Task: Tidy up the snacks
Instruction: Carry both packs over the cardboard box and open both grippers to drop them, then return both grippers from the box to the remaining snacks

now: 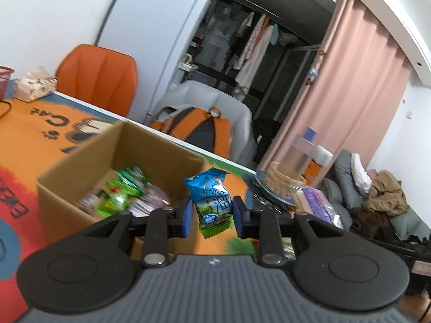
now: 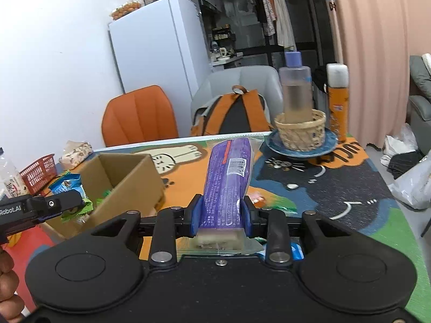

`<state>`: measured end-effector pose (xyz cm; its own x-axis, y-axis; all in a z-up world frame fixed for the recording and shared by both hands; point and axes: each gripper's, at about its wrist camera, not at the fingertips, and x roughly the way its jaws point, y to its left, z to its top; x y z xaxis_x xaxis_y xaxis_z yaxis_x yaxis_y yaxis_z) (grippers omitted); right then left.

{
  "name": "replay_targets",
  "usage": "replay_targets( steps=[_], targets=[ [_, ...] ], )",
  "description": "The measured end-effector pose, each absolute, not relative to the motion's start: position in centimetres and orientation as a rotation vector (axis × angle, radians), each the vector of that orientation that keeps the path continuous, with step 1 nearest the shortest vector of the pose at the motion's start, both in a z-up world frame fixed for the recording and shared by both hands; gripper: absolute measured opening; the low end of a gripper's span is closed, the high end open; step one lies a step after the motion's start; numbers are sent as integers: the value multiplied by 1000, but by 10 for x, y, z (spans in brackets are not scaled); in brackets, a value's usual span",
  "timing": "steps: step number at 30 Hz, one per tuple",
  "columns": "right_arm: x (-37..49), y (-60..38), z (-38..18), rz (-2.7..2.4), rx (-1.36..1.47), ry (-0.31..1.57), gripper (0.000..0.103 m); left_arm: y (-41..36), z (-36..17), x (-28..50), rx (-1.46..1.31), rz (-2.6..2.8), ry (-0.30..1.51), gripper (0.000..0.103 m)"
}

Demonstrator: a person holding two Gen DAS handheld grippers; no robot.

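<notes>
My left gripper (image 1: pixel 212 212) is shut on a blue and green snack packet (image 1: pixel 211 196) and holds it above the table, just right of an open cardboard box (image 1: pixel 80 167) that holds several green and pink snack packs. In the right wrist view the left gripper (image 2: pixel 67 202) holds the same packet (image 2: pixel 67 185) at the box's left edge (image 2: pixel 129 177). My right gripper (image 2: pixel 222 215) is shut on a long purple snack pack (image 2: pixel 229 180), held lengthwise above the orange cat mat (image 2: pixel 183 177).
A blue plate (image 2: pixel 301 145) with a woven basket (image 2: pixel 300 126), a clear bottle (image 2: pixel 295 88) and an orange can (image 2: pixel 338 99) stands at the table's far right. A red basket (image 2: pixel 39 172) and tissue pack (image 2: pixel 76 152) sit far left. Chairs and a backpack (image 2: pixel 231 115) stand behind.
</notes>
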<state>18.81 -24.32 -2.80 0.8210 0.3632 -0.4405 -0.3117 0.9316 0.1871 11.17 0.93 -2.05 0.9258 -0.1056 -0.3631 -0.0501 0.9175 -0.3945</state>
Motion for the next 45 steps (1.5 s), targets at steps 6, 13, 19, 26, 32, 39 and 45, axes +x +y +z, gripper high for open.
replay_targets(
  steps=[6, 13, 19, 26, 32, 39, 45],
  targets=[
    [195, -222, -19, 398, 100, 476, 31, 36, -13, 119, -406, 23, 375, 30],
    [200, -200, -10, 440, 96, 461, 31, 55, -10, 124, -399, 67, 377, 30],
    [203, -182, -5, 475, 94, 454, 31, 64, -11, 127, -395, 91, 383, 30],
    [203, -158, 1, 530, 92, 451, 31, 69, -12, 121, -377, 132, 386, 51],
    [200, -134, 3, 580, 77, 454, 31, 79, -8, 106, -396, 152, 369, 57],
    [197, -110, 1, 650, 88, 466, 34, 94, -9, 91, -426, 179, 364, 62],
    [192, -106, -7, 664, 56, 493, 54, 99, -14, 85, -442, 187, 378, 68]
  ],
)
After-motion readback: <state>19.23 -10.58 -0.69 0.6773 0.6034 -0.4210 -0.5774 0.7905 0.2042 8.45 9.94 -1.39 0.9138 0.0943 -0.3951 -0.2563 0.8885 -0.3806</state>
